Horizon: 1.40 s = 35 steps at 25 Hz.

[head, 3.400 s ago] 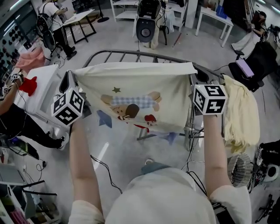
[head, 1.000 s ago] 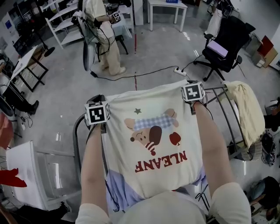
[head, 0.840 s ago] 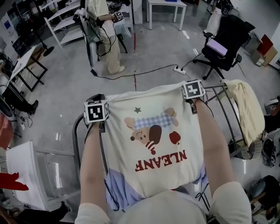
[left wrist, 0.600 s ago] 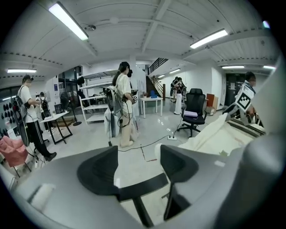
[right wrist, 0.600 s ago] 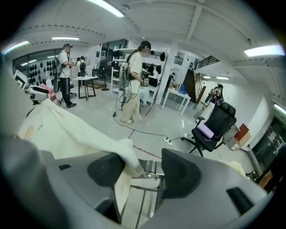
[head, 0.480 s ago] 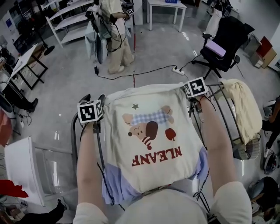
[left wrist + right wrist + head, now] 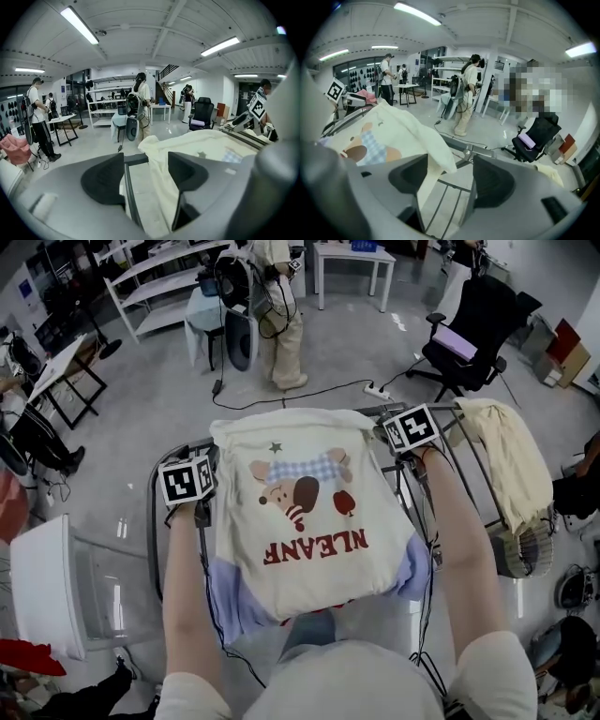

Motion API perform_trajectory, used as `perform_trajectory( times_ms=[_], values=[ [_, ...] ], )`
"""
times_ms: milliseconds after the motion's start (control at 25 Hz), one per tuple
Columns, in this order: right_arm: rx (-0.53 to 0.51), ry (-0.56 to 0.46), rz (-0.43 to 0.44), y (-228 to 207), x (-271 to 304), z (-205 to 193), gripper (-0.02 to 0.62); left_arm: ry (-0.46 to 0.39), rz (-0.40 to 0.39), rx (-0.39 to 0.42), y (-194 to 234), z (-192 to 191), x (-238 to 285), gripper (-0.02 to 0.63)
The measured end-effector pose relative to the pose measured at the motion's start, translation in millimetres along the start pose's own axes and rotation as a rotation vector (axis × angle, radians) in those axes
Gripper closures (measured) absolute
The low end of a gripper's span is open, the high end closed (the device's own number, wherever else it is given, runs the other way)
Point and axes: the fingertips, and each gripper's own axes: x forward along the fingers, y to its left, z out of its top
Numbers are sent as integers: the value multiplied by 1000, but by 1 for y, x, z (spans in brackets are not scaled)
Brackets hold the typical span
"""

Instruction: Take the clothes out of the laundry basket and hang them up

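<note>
Cream T-shirt (image 7: 309, 521) draped over the drying rack (image 7: 152, 531), seemingly hung. Left gripper (image 7: 146, 176) and right gripper (image 7: 451, 183) jaws have just opened, shirt edges loose between them. Any remaining laundry is unseen.

Open-plan lab or workshop, polished grey floor (image 7: 122, 427), white shelving (image 7: 150, 317) upper left, black office chair (image 7: 464, 334) upper right, power strip (image 7: 379, 390) on floor, ceiling strip lights (image 7: 78, 24).

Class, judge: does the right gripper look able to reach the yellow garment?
Likely yes: right gripper has just been opening its jaws, T-shirt edge loose between them; only rack bars separate it from the yellow garment.
</note>
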Motion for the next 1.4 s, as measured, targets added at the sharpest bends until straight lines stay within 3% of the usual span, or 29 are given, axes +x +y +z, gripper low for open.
perform_trajectory(
  times_ms=[240, 560, 960, 1240, 1400],
  values=[
    [57, -134, -52, 2, -46, -8, 318, -62, 0, -4, -29, -8, -51, 324],
    [91, -298, 35, 51, -131, -61, 325, -133, -35, 2, -81, -42, -138, 347],
    [99, -313, 46, 97, -218, -174, 336, -206, 48, -24, -107, -110, -254, 348],
    [181, -311, 22, 118, -238, -248, 351, -284, 89, -137, -105, -162, -319, 348],
    [237, -291, 5, 127, -233, -285, 354, -257, 109, -215, -104, -217, -331, 348]
  ],
)
